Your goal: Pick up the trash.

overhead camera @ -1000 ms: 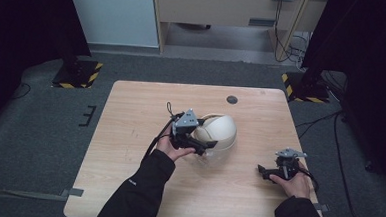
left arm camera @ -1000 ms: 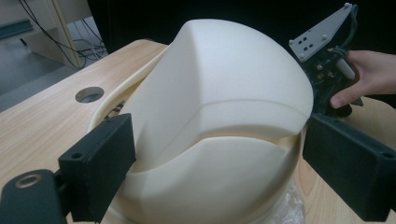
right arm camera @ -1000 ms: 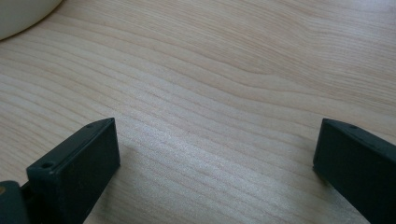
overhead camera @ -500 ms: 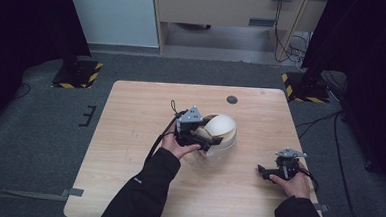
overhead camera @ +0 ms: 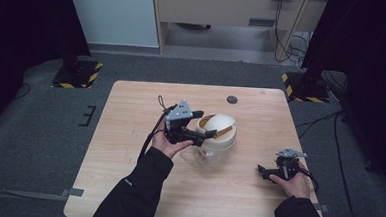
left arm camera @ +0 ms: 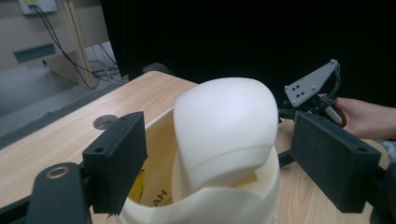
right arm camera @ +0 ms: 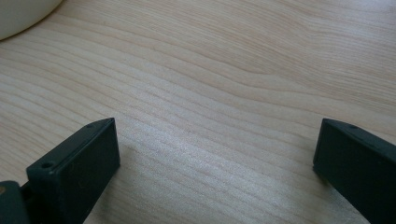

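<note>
Nearest the person, the right tongs (overhead camera: 264,171) rest low on the bench (overhead camera: 127,185), well to the right of the cream lidded container (overhead camera: 218,135) and closer to the near edge. The high view gives them as a small dark shape with a grey plate on top, too small to read how the jaws stand. The right gripper view settles it: the two black jaws stand spread wide over bare wood grain, nothing between them, with a sliver of the container's pale curve in the upper left corner.

Farther in, near the middle of the bench, the container sits with a clear base. The left tongs (overhead camera: 205,135) are raised at its left side, jaws pointing across it. From above, they look laid against the rim. The left gripper view shows more: the jaws stand apart on either side of the container, having just closed a little, and whether they touch the rim I cannot tell. The rounded swing lid (left arm camera: 224,126) is tipped up, and a yellow-and-tan interior with dark lettering shows beneath it. That view also catches the right tongs beyond the container, with the hand (left arm camera: 369,116) behind them.

Beyond the container, a small dark round disc (overhead camera: 232,99) sits in the bench near its far edge.
</note>
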The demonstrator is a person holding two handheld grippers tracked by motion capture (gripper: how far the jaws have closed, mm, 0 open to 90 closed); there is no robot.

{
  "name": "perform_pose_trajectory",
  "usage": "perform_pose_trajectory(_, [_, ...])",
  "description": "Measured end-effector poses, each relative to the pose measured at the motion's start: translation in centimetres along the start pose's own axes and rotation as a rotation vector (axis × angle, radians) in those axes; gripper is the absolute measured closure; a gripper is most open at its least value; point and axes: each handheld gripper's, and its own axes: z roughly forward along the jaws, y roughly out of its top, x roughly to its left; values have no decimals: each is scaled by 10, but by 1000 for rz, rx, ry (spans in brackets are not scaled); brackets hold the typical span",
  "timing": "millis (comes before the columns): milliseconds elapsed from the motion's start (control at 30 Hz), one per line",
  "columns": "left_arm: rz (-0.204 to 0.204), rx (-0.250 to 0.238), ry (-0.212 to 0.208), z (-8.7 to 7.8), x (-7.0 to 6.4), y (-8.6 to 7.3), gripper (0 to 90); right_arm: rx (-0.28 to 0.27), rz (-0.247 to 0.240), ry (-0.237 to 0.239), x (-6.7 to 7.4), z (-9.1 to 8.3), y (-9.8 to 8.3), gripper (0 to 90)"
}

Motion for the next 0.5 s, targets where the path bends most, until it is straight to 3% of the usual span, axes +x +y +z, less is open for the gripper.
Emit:
perform_pose_trajectory(167, [15,-5,59,-36,-2,-5,169,0,-5,0,0,0,0,6])
perform_pose_trajectory(300, [-5,24,121,-67,-1,-20,192,0,-8,0,0,0,0,5])
perform_pose_trajectory(400, [-65,105,219,-95,-1,-39,214,2,-5,1,0,0,0,6])
perform_pose_trajectory(500, [-114,102,264,-113,-1,-63,232,2,-6,2,0,0,0,6])
